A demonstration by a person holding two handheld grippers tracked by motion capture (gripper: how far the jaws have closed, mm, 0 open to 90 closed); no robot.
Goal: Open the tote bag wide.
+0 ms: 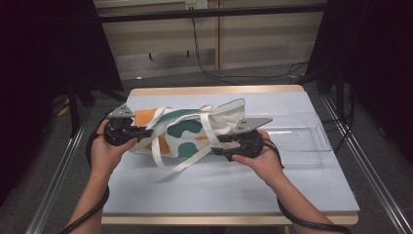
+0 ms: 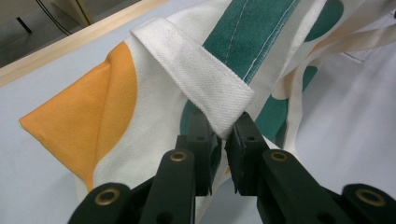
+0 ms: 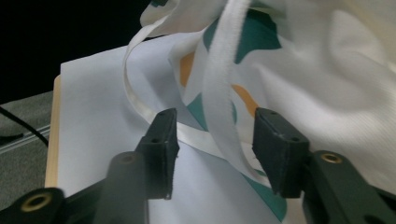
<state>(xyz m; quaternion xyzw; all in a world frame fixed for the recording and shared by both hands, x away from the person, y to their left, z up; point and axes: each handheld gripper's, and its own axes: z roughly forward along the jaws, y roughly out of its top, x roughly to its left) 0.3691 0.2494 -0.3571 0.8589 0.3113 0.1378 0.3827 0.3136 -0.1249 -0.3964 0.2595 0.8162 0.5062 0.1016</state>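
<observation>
A white cloth tote bag (image 1: pixel 185 129) with green and orange patches lies crumpled on the pale blue table top (image 1: pixel 234 190). At the bag's left end, my left gripper (image 1: pixel 145 132) is shut on a white handle strap (image 2: pixel 196 74), and its jaws (image 2: pixel 223 133) pinch the strap's folded end. My right gripper (image 1: pixel 220 144) sits at the bag's right side, open. Another white strap (image 3: pixel 218 88) hangs loose between its jaws (image 3: pixel 215 128) without touching either pad. A thin ribbon-like strap (image 3: pixel 135 100) trails across the table behind it.
A clear plastic tray (image 1: pixel 297 139) rests on the table to the right of the bag. Wooden edging (image 1: pixel 214 90) borders the table's far side. Metal rails (image 1: pixel 370 170) run along both sides, and cables lie on the floor beyond.
</observation>
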